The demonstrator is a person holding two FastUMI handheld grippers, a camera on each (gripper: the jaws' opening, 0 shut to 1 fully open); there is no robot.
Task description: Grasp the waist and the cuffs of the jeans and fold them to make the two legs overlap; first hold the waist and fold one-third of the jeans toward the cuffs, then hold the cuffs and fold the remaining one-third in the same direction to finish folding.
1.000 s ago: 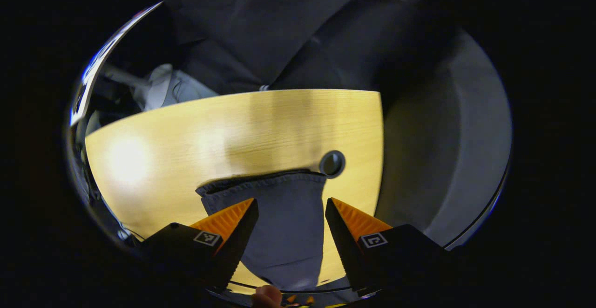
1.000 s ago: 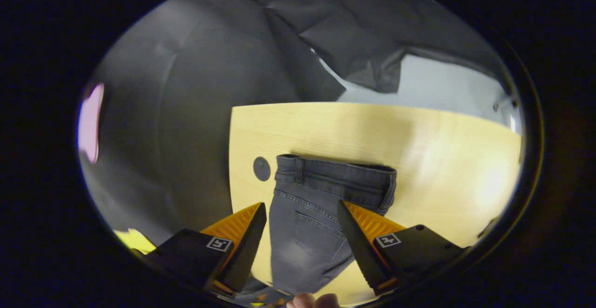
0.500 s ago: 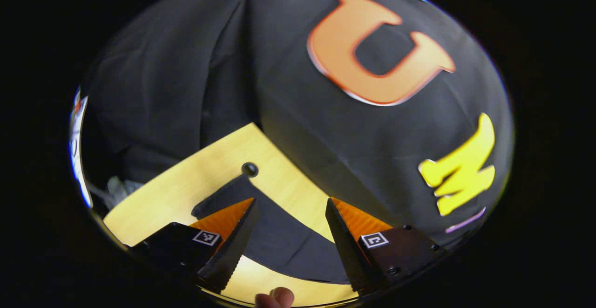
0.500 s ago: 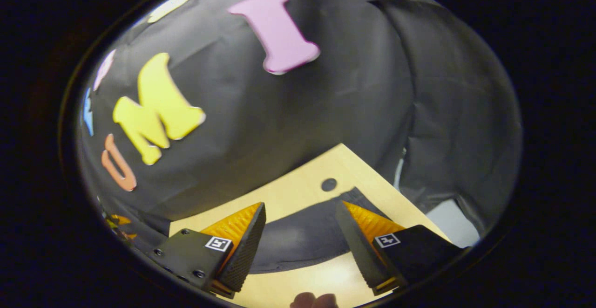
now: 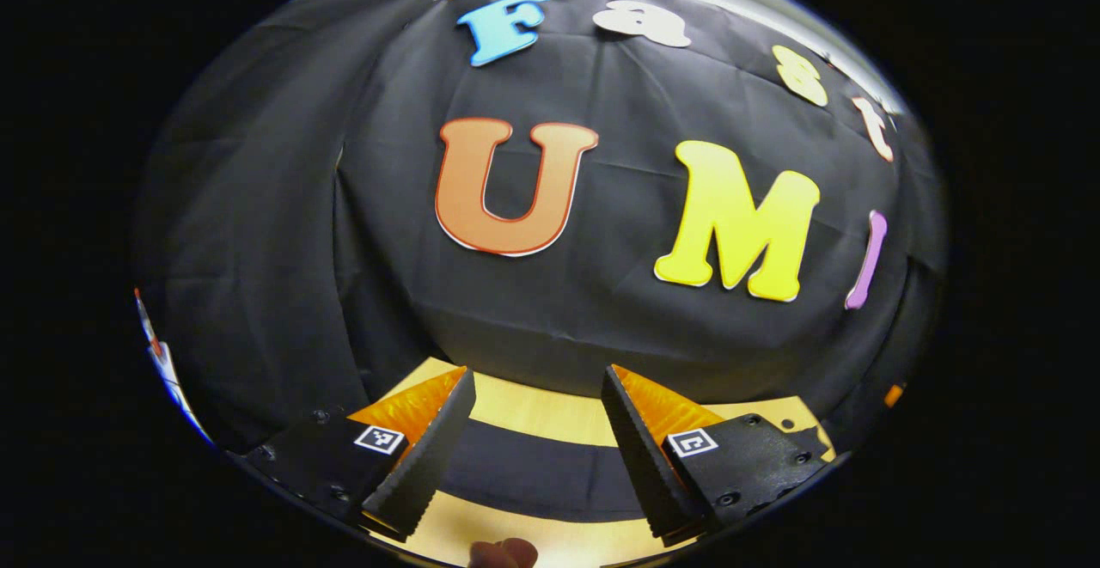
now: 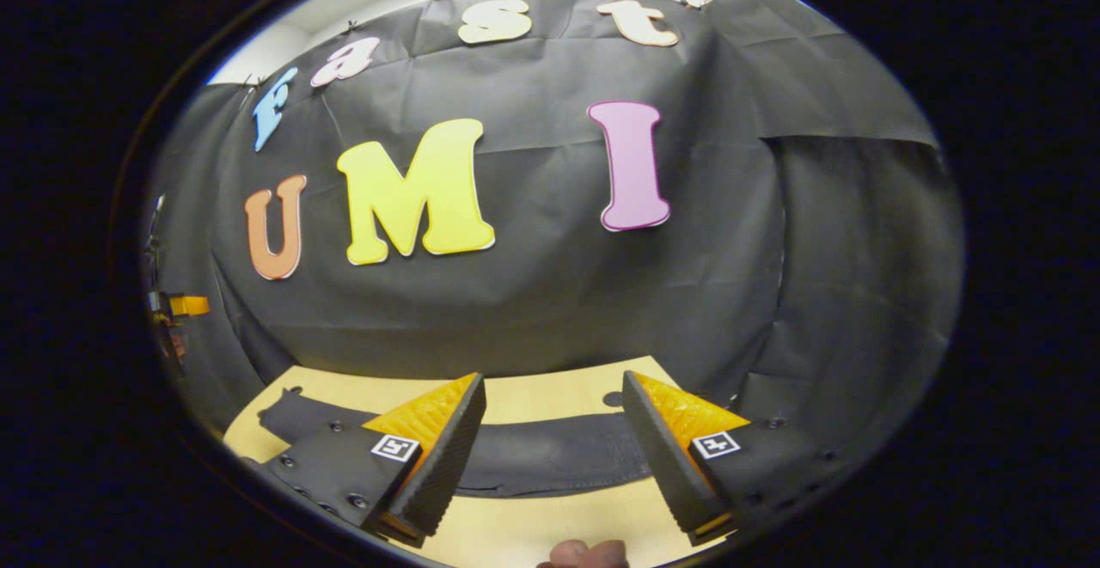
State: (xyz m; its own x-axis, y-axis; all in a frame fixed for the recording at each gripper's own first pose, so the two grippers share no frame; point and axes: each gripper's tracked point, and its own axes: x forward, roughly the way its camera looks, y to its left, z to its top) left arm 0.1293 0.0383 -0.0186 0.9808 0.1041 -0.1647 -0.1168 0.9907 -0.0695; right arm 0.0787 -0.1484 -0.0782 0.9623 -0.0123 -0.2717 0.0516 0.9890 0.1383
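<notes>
The dark grey jeans [image 6: 550,458] lie flat across the light wooden table [image 6: 533,525] as a long low band, running left to right in the right gripper view. In the left gripper view the jeans [image 5: 533,473] show as a dark strip between the fingers. My left gripper [image 5: 534,448] is open and holds nothing, raised above the cloth and facing the booth wall. My right gripper [image 6: 552,456] is open too, with nothing between its fingers. Which end is the waist I cannot make out.
The table [image 5: 550,413] ends at the black cloth wall close behind the jeans. A round cable hole [image 6: 612,399] sits in the tabletop near the far right. A fingertip [image 6: 589,553] shows at the bottom edge of the right gripper view.
Both grippers have swung from looking down at opposite ends of the jeans to facing the back wall, level and side by side. Both stayed open.
</notes>
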